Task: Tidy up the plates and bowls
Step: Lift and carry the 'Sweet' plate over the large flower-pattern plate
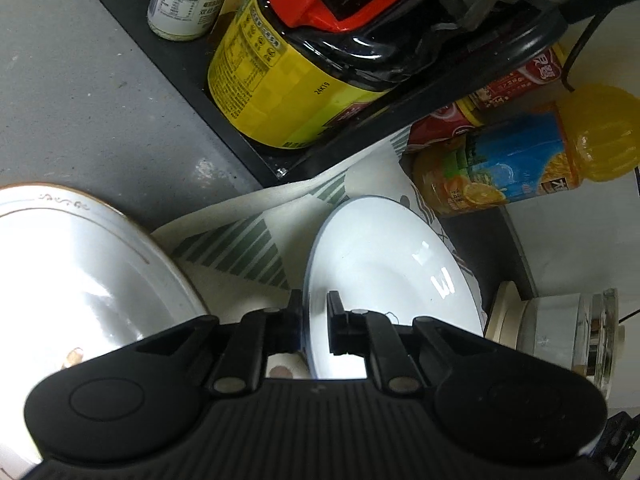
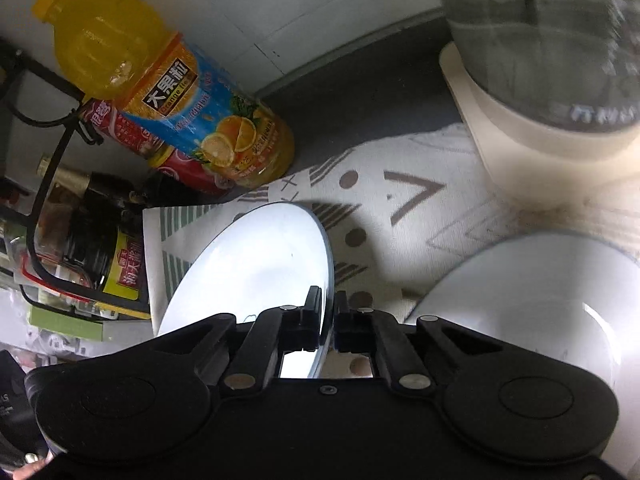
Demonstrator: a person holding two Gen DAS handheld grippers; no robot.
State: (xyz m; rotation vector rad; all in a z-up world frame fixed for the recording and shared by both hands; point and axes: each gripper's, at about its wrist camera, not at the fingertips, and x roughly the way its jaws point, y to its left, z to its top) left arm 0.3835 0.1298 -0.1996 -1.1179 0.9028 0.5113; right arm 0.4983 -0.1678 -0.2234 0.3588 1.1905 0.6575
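- The left gripper (image 1: 316,312) has its fingers clamped on the near rim of a white plate with a bluish edge (image 1: 384,264). In that view it fills the lower middle, lying on or just over the patterned cloth (image 1: 240,236).
- The right gripper (image 2: 327,312) is likewise closed on the rim of a blue-edged plate (image 2: 256,264), which sits tilted at centre-left in the right wrist view. I cannot tell whether this is the same plate.
- A gold-trimmed plate (image 1: 80,264) lies at the left of the left wrist view; a white bowl (image 2: 540,292) sits lower right in the right wrist view.
- The grip is thin, on the rim only, so I would keep each plate near level and lift slowly.
- Steer clear of the orange juice bottle (image 2: 180,104), the soy sauce jug (image 1: 288,80) on the black rack (image 1: 224,120) and the glass kettle (image 2: 552,60).
- Lower onto the stack gently, rim aligned, before easing the fingers apart.
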